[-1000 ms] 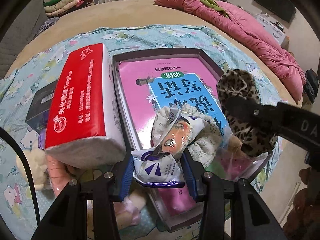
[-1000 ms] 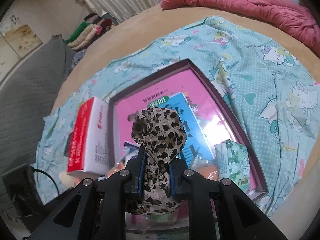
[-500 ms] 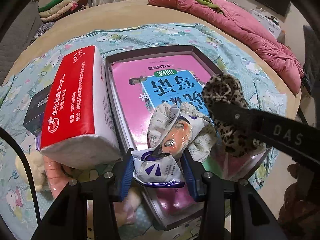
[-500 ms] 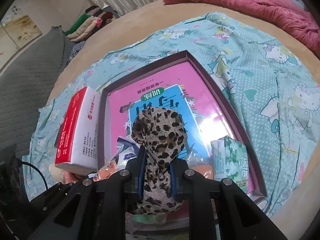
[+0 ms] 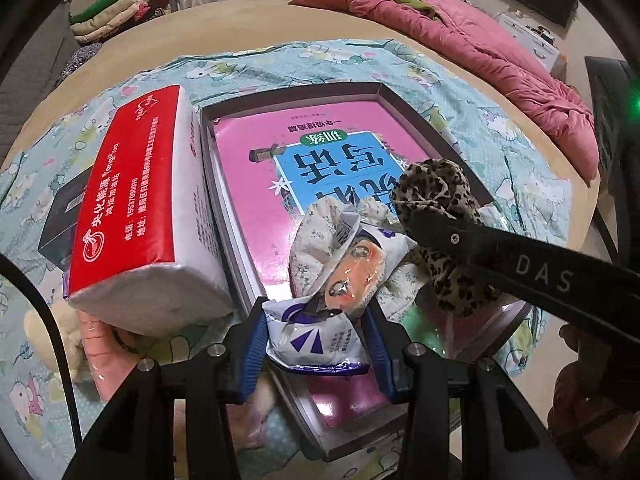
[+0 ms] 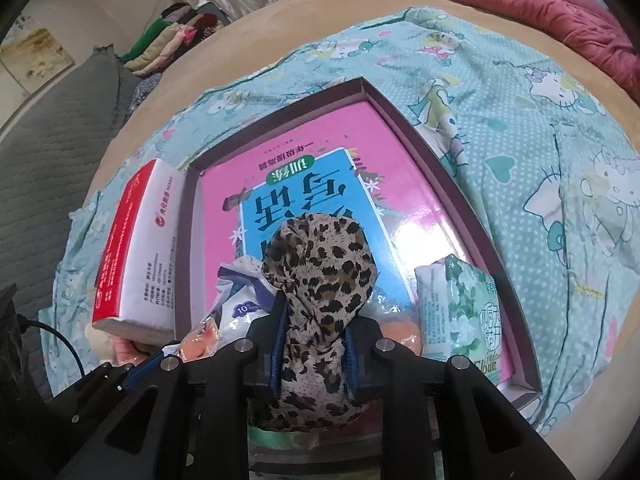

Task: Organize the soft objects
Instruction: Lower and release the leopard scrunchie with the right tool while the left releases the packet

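My left gripper (image 5: 316, 340) is shut on a white and purple plastic packet (image 5: 320, 340) with an orange item and a floral cloth (image 5: 320, 232) bunched above it, over the near end of a shallow purple box (image 5: 288, 98). My right gripper (image 6: 314, 344) is shut on a leopard-print cloth (image 6: 320, 272), held above the same box (image 6: 280, 100); the cloth also shows in the left wrist view (image 5: 436, 196). A pink and blue book (image 6: 320, 184) lines the box. A green flower tissue pack (image 6: 464, 312) lies in its near right corner.
A red and white tissue pack (image 5: 140, 208) lies left of the box on a Hello Kitty sheet (image 6: 540, 120). A dark box (image 5: 60, 216) and plush items (image 5: 44, 332) lie further left. A pink quilt (image 5: 480, 48) and folded clothes (image 5: 112, 12) sit far back.
My right gripper with the leopard cloth has moved left and further over the box, closer to the left gripper's packet. The left gripper has barely moved.
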